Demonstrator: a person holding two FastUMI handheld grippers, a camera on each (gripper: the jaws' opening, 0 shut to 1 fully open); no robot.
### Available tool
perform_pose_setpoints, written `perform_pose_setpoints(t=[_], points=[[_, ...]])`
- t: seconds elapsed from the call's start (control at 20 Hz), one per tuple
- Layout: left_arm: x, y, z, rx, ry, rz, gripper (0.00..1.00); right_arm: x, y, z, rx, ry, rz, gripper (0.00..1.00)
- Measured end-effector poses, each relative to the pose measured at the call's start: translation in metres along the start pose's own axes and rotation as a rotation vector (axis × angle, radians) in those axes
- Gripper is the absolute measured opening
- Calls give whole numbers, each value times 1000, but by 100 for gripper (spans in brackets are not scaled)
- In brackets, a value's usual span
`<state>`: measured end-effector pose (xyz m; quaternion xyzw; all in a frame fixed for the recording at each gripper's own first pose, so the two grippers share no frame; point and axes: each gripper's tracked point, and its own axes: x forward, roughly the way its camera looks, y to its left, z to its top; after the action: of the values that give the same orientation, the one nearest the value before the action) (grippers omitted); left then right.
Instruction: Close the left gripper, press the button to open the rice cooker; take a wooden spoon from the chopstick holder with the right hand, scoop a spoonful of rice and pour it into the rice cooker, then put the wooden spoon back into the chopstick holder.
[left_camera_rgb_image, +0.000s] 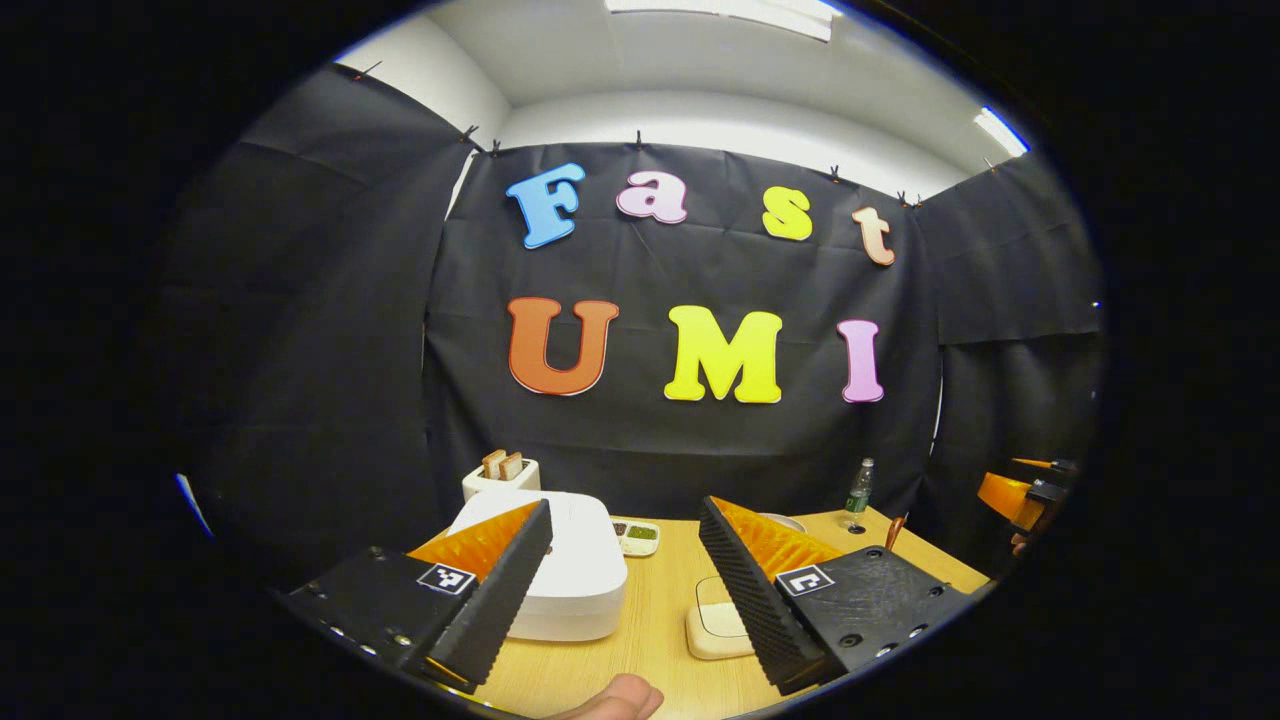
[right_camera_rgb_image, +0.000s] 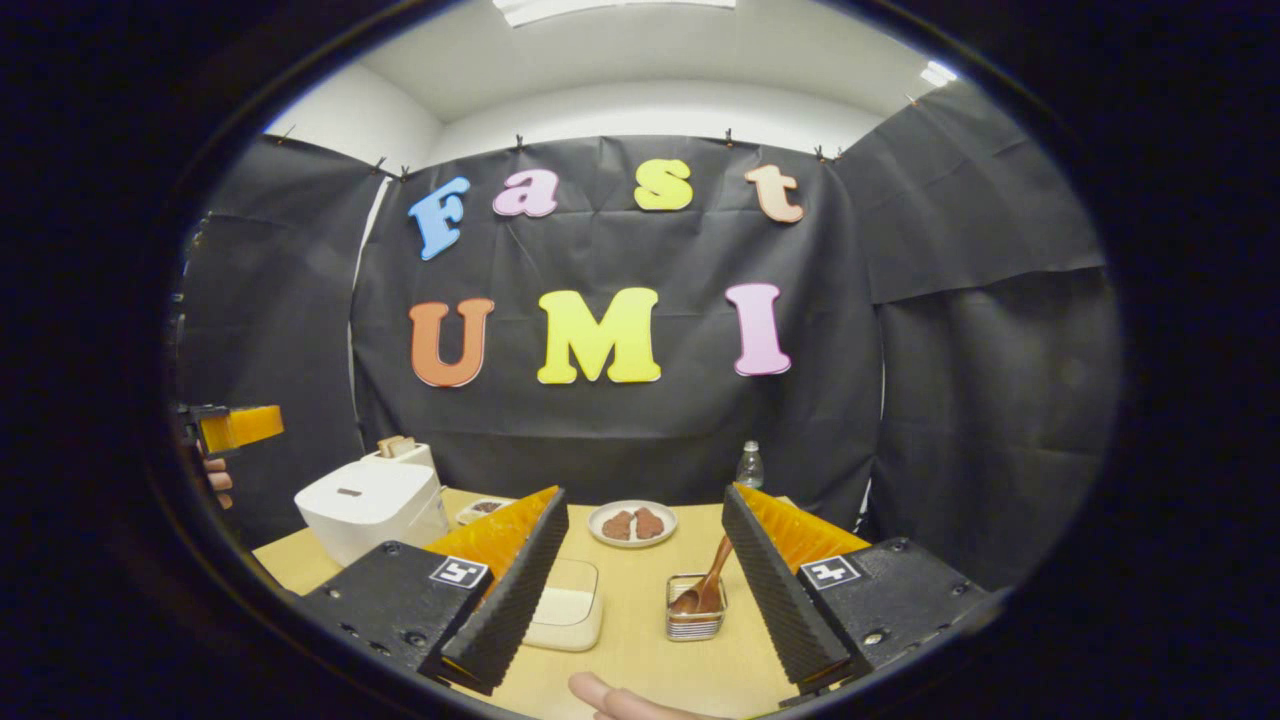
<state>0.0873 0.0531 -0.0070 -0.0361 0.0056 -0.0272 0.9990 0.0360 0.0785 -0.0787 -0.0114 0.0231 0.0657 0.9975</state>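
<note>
Left gripper (left_camera_rgb_image: 625, 575): jaws wide apart, holding nothing, raised over the light wooden table (left_camera_rgb_image: 650, 625), with the white, closed, rounded-square rice cooker (left_camera_rgb_image: 575, 570) just behind its left finger. Right gripper (right_camera_rgb_image: 640, 575): jaws likewise spread and empty. Between its fingers and beyond stands the small clear rectangular chopstick holder (right_camera_rgb_image: 695, 610) with the brown wooden spoon (right_camera_rgb_image: 708, 585) leaning in it; a shallow cream rectangular rice container (right_camera_rgb_image: 565, 605) sits left.

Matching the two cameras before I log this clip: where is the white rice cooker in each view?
Left gripper view: rice cooker sits low and left of centre, partly behind the left finger.
Right gripper view: rice cooker stands at the table's far left, lid closed.
Shared landmark: the toaster just behind it.
</note>
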Motion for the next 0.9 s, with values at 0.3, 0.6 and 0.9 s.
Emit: perform_pose_setpoints(t=[0.3, 0.6, 0.9], points=[[-19, -12, -13, 22, 0, -32, 94, -3, -3, -1, 42, -11, -25, 98], [-18, -13, -20, 10, 11, -11, 94, 1, -9, 5, 33, 6, -4, 98], [-20, -25, -3, 17, -41, -12, 94, -3, -18, 1, 12, 20, 15, 96]])
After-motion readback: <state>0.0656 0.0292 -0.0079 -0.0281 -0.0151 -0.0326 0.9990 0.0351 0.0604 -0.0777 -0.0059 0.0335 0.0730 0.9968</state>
